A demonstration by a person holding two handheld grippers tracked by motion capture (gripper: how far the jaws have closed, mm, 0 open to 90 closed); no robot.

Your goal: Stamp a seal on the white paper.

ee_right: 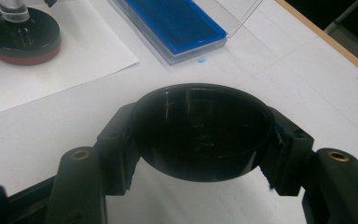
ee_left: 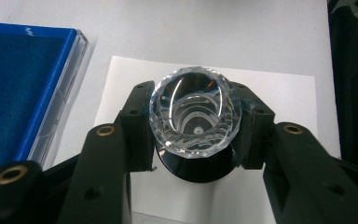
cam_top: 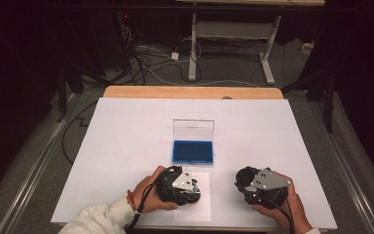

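left gripper [ee_left: 193,121]: jaws clamped on stamp's crystal handle [ee_left: 195,112] | right gripper [ee_right: 200,135]: jaws clamped on black cap [ee_right: 200,133] | risk: faceted handle may be slipped; sheet [ee_left: 284,93] smudged; ink pad [cam_top: 193,151] missed

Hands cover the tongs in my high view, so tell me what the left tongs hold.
Observer: The left tongs are shut on a clear stamp with a faceted top and a black base, over the paper sheet.
Operator: Report the right tongs.
Observer: The right tongs clamp a round black cap by its sides.
Operator: Check around the blue pad.
Observer: A small blue speck marks the table beside the blue pad.
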